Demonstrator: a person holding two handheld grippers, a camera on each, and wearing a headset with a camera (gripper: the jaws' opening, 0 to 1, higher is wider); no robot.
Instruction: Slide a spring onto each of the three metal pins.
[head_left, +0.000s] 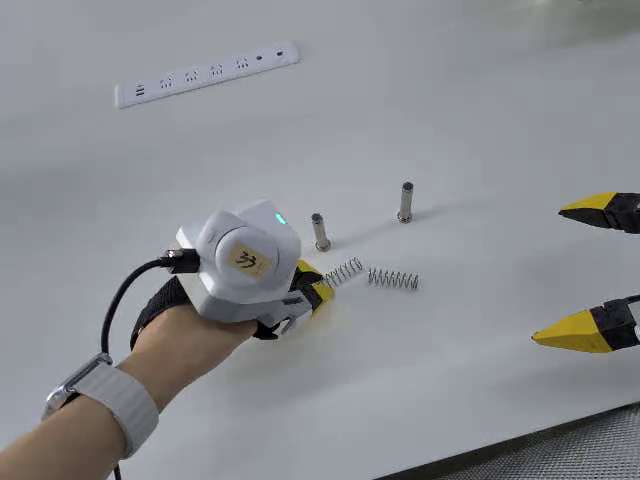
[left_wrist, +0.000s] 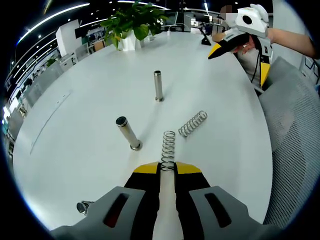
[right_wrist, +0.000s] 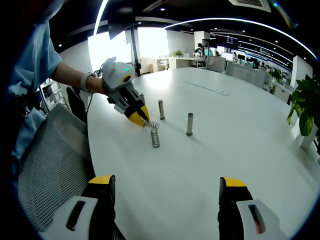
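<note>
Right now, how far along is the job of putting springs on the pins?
Nothing is finished: the near pin and far pin both stand bare. In hand: the left claw is shut on one end of a spring lying on the table. Left to do: all three fits. A loose spring lies nearby, and the right claw is open and empty.

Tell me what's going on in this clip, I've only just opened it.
The left gripper is shut on one end of a spring, held low over the white table and pointing towards two upright metal pins, a nearer pin and a farther pin. A second spring lies loose on the table beside the held one. The right gripper is open and holds nothing, off to the side. Neither pin has a spring on it yet.
</note>
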